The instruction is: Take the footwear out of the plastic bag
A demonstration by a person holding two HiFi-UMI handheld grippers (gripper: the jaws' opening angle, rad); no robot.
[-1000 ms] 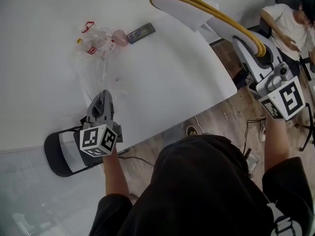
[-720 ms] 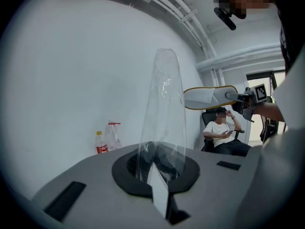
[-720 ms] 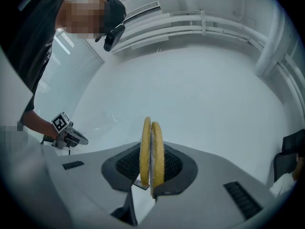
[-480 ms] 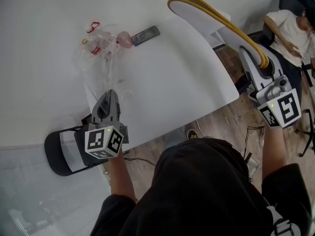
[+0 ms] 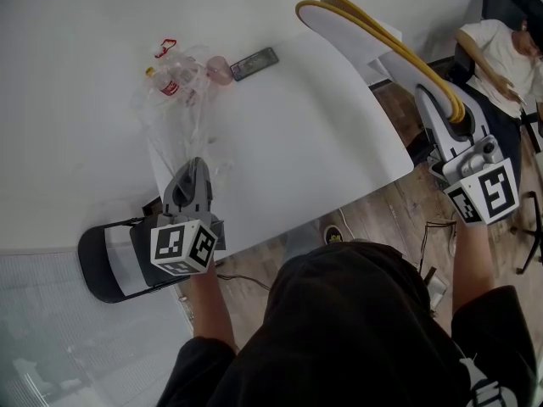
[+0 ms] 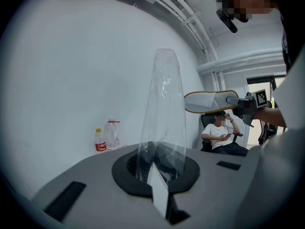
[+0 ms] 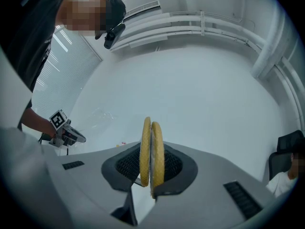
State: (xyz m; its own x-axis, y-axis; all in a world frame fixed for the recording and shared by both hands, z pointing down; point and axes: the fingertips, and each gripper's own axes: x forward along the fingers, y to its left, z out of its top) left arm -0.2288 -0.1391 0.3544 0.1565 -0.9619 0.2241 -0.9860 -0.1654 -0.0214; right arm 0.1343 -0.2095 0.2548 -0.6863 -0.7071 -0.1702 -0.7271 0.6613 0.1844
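Observation:
A pair of white slippers point(image 5: 356, 32) with yellow rims is held sole to sole in the air over the table's right end, with my right gripper point(image 5: 434, 91) shut on their heel end. In the right gripper view the yellow rims point(image 7: 151, 147) stand upright between the jaws. My left gripper point(image 5: 196, 166) is shut on the empty clear plastic bag point(image 5: 182, 125), which trails across the white table point(image 5: 297, 142). Seen from the left gripper view, the bag point(image 6: 164, 113) rises from the closed jaws.
Plastic bottles point(image 5: 174, 79), a pink object point(image 5: 221, 70) and a dark flat device point(image 5: 254, 58) lie at the table's far side. A black chair point(image 5: 106, 265) stands below the left gripper. A seated person point(image 5: 501, 53) is at the far right, past the table's edge.
The right gripper has tilted slightly with the slippers. The left gripper keeps hold of the bag and has stayed put.

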